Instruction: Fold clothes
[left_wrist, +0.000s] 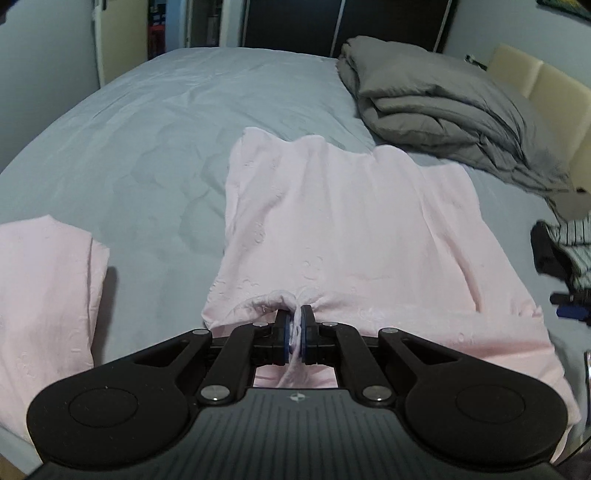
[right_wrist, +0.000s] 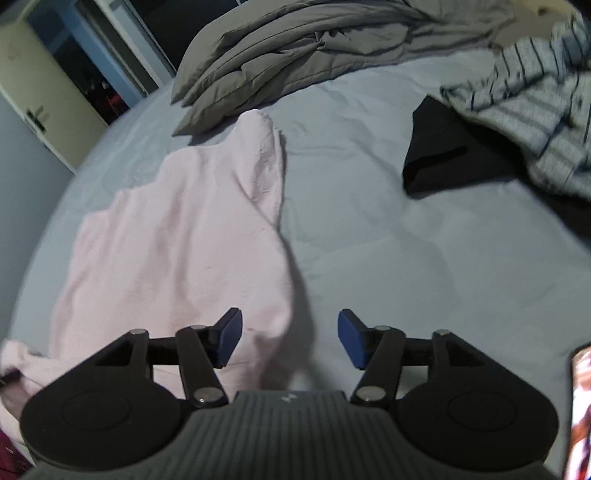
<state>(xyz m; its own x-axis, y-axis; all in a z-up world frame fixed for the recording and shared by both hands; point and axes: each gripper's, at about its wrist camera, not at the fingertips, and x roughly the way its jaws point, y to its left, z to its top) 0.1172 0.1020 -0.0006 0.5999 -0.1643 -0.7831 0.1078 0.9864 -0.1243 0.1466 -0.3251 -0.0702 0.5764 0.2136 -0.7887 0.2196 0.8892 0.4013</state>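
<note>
Our left tongs (left_wrist: 295, 334) are clamped on a bunched near edge of the pink garment (left_wrist: 332, 221), which lies spread on the bed (left_wrist: 129, 147). Our right tongs (right_wrist: 290, 341) stand apart, gripping nothing, poised over that garment's right-hand edge. Beyond the pink garment sits a folded grey duvet (left_wrist: 443, 99); to its right lie a black garment (right_wrist: 432, 162) and a striped shirt (right_wrist: 535, 103), and to its left another pink piece (left_wrist: 44, 295) (possibly already folded). We judge the risk to be a lopsided fold: with only a thin pinch held on one side, pulling could slip the cloth free or drag it askew, wrinkling the layers beneath.
</note>
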